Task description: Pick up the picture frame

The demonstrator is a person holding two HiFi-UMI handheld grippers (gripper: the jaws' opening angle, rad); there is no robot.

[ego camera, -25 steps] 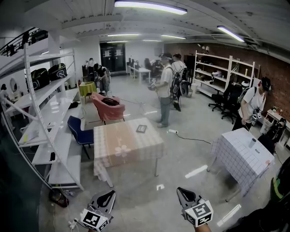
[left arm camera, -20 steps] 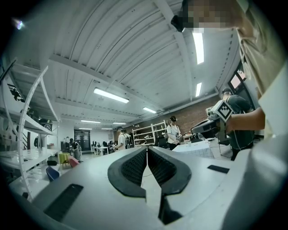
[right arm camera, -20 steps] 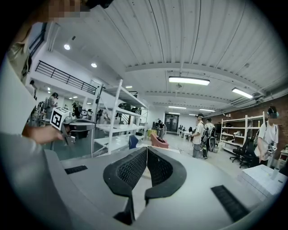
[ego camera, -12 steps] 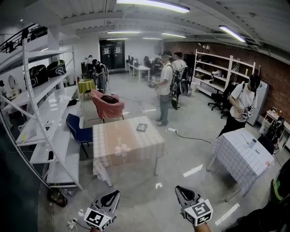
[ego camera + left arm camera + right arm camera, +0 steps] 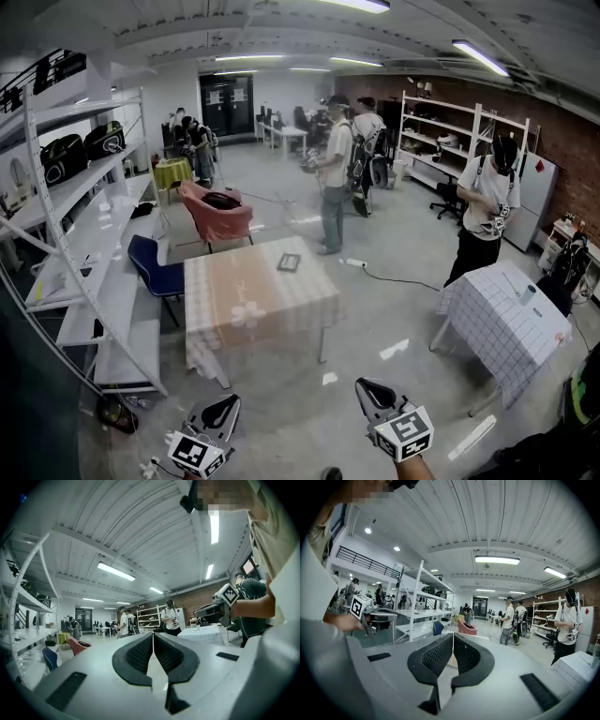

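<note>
1. A square surface draped in pale checked cloth (image 5: pixel 234 309) stands mid-floor, with open floor on its near side
2. A blue padded chair (image 5: pixel 155 272) sits beside it and a standing person (image 5: pixel 333 178) just beyond it
3. The left tongs (image 5: pixel 225 406) and right tongs (image 5: pixel 367 386), well short of the surface, are clenched on nothing
4. The small dark flat picture frame (image 5: pixel 289 263) lies near the surface's far edge; it is likely light, stiff and breakable, so pinch its rim

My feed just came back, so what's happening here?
A person holds a claw in each hand. The left claw and right claw are both shut and empty, held low, well short of the table. The picture frame lies flat on the table's far side, untouched.
</note>
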